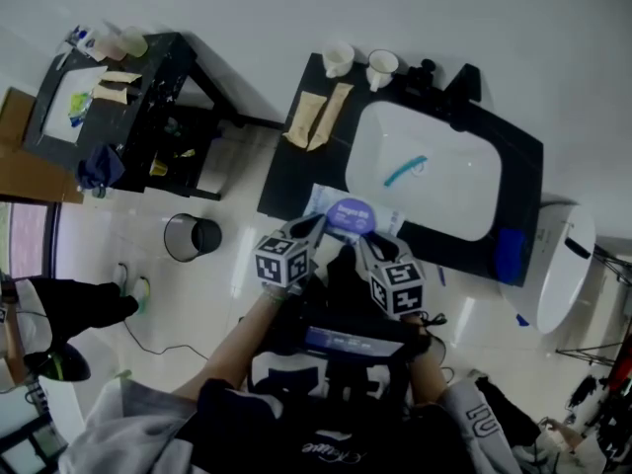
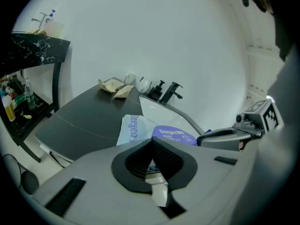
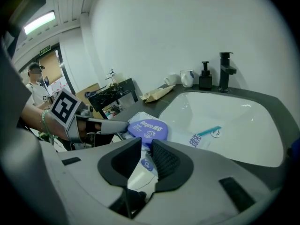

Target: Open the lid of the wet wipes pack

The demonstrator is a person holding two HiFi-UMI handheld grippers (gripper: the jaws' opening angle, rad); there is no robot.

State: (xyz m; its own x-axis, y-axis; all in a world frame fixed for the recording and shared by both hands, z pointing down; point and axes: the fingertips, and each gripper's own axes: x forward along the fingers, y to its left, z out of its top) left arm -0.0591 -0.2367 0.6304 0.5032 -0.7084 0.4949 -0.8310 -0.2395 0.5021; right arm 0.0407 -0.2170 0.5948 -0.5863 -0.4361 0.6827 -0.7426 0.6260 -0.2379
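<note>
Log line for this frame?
purple round lid closed | left gripper jaws together | right gripper jaws slightly apart at white wipes pack edge

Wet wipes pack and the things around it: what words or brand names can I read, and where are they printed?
"Deeyeo": on the purple lid of the wet wipes pack. The smaller print under it is too blurred to read.
"Deeyeo": also lengthwise on the pack's pale blue wrapper.
"德佑": on white film lying at the rim of the sink.
Green sign over the far doorway: too small to read.
</note>
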